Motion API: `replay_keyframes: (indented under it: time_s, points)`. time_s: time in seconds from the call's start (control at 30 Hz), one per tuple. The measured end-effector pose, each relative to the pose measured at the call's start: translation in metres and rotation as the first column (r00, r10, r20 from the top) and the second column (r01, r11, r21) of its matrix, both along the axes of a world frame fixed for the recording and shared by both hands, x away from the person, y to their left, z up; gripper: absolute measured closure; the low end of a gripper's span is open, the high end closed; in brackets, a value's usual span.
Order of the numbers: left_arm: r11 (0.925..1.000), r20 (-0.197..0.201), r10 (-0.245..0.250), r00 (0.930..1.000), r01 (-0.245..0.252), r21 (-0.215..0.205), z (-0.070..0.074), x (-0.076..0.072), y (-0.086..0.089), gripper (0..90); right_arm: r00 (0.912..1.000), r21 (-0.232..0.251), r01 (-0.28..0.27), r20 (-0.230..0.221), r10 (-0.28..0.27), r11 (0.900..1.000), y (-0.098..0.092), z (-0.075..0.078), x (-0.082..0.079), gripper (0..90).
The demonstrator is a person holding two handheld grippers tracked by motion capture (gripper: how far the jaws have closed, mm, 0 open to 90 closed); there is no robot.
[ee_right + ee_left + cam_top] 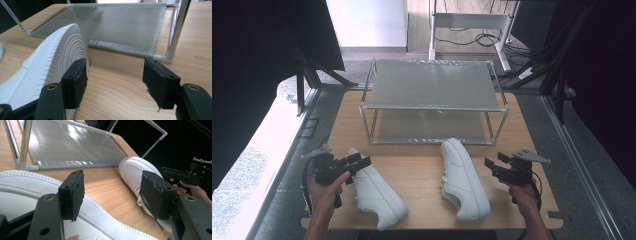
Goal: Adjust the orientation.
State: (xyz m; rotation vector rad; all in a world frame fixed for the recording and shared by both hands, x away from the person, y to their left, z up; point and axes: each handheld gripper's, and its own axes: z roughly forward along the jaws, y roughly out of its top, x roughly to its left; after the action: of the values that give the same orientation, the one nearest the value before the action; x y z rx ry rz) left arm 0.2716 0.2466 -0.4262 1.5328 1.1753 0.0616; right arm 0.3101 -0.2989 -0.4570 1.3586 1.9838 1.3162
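Observation:
Two white sneakers lie on the wooden table (417, 170). The left shoe (377, 192) points to the far left, the right shoe (464, 180) stands nearly straight. My left gripper (358, 161) hovers over the left shoe's toe, open and empty. In the left gripper view, my left gripper (115, 192) frames bare wood, with the left shoe (22, 187) under its near jaw and the right shoe (135, 170) beyond. My right gripper (494, 161) is held just right of the right shoe, open. In the right gripper view, my right gripper (116, 81) has the right shoe's toe (60, 55) beside its left jaw.
A two-tier metal rack (434, 85) with mesh shelves stands at the back of the table; its lower shelf (120, 22) lies just ahead of the shoes, with a post (176, 30) at the corner. Bare wood lies between the shoes. Dark curtains flank the table.

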Motion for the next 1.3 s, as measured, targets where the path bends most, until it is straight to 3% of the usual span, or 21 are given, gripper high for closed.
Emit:
replay_keyframes:
  time_s: [0.4,0.5,0.6,0.67,0.8,0.97,1.0,1.1,1.2,1.3]
  points:
    - [0.9996,0.003,-0.029,0.9996,0.029,-0.003,0.002,-0.001,-0.006,40.8,0.9997,-0.059,0.019,-0.015,-0.02,0.998,0.004,-0.007,0.002,35.3]
    - [0.9994,0.0,-0.035,0.9994,0.035,-0.001,0.002,-0.002,-0.011,48.2,0.9996,-0.072,0.024,-0.013,-0.025,0.997,0.004,-0.009,0.003,35.3]
    - [0.9967,-0.008,-0.08,0.9968,0.08,-0.011,0.003,-0.002,-0.016,64.3,0.9994,-0.061,0.029,-0.018,-0.031,0.998,0.002,-0.009,0.002,35.4]
    - [0.9971,0.001,-0.072,0.9974,0.072,0.023,0.004,-0.002,-0.021,68.5,0.9991,-0.052,0.035,-0.021,-0.036,0.998,0.0,-0.01,0.002,35.4]
    - [0.9958,0.006,-0.078,0.9969,0.078,0.048,0.006,-0.001,-0.026,77.9,0.9989,-0.064,0.04,-0.023,-0.041,0.997,-0.002,-0.013,0.003,35.5]
    - [0.996,0.008,-0.048,0.9988,0.047,0.076,0.007,-0.003,-0.029,89.9,0.9983,-0.082,0.053,-0.02,-0.055,0.995,-0.003,-0.015,0.005,35.6]
    - [0.9956,0.001,-0.024,0.9997,0.023,0.091,0.007,-0.005,-0.027,90.0,0.998,-0.085,0.058,-0.02,-0.06,0.995,-0.003,-0.014,0.005,35.7]
    - [0.9968,0.007,-0.01,0.9999,0.01,0.08,0.011,-0.009,-0.021,90.0,0.9975,-0.082,0.068,-0.015,-0.07,0.994,-0.003,-0.012,0.004,35.7]
    - [0.998,0.042,0.024,0.9988,-0.026,0.058,0.023,-0.016,-0.007,90.0,0.9979,-0.078,0.064,-0.007,-0.065,0.995,-0.002,-0.009,-0.001,35.5]
    - [0.997,0.046,0.044,0.998,-0.047,0.061,0.031,-0.016,0.003,90.0,0.9977,-0.073,0.067,-0.007,-0.068,0.995,-0.002,-0.009,-0.002,35.5]
